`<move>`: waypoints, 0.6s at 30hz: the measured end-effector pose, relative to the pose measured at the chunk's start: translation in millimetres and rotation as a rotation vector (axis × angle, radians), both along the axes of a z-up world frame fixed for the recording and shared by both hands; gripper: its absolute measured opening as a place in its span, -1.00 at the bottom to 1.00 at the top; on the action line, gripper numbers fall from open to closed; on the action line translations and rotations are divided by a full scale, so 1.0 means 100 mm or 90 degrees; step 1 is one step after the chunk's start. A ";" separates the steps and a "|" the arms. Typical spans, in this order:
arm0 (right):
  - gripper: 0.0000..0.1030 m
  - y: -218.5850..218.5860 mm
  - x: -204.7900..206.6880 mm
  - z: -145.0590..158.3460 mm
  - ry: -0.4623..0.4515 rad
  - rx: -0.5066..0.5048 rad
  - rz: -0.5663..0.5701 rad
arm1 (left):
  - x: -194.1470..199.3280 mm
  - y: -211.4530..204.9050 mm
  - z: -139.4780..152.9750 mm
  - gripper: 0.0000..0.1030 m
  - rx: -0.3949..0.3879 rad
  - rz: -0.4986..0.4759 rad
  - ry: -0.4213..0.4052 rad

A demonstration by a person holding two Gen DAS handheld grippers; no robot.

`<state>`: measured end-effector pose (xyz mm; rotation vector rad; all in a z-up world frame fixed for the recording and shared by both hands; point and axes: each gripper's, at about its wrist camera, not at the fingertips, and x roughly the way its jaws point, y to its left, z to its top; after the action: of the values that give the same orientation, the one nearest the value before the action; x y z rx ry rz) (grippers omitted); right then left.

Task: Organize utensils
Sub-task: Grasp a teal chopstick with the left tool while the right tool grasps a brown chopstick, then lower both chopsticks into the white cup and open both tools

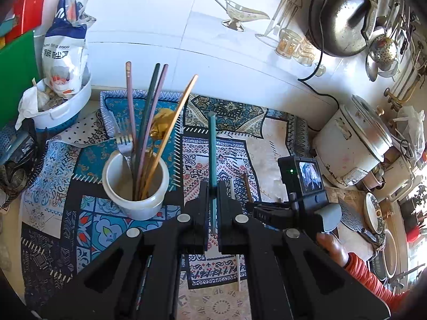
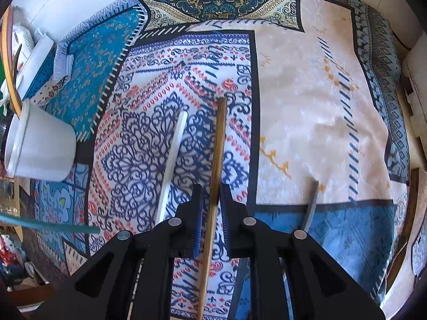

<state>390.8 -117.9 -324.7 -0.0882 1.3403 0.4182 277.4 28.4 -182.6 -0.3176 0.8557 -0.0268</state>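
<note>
My left gripper [image 1: 212, 186] is shut on a teal chopstick [image 1: 212, 149], held above the patterned cloth, right of a white cup [image 1: 136, 186]. The cup holds several chopsticks and a fork [image 1: 124, 141]. My right gripper [image 2: 212, 192] is shut on a brown wooden chopstick [image 2: 217, 157], just above the cloth. A white chopstick [image 2: 173, 157] lies on the cloth left of it and a grey chopstick [image 2: 311, 205] lies to the right. The white cup [image 2: 40, 146] and the teal chopstick [image 2: 53, 225] show at the left of the right wrist view. The right gripper [image 1: 269, 210] shows in the left wrist view.
A white tub [image 1: 61, 106] with a food bag stands at the back left beside a green board [image 1: 16, 72]. A rice cooker [image 1: 352, 144], a dark pot [image 1: 339, 16], glasses [image 1: 288, 44] and stacked plates [image 1: 373, 213] crowd the right side. The patterned cloth [image 2: 307, 93] covers the counter.
</note>
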 end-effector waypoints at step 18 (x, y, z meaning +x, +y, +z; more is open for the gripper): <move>-0.86 -0.41 -0.15 0.51 -0.062 0.082 -0.102 | -0.07 0.22 0.26 -0.95 0.026 0.009 -0.015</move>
<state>375.8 -159.1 -273.6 0.1030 1.2113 0.3589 270.1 50.7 -156.3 -0.2839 0.8303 -0.0003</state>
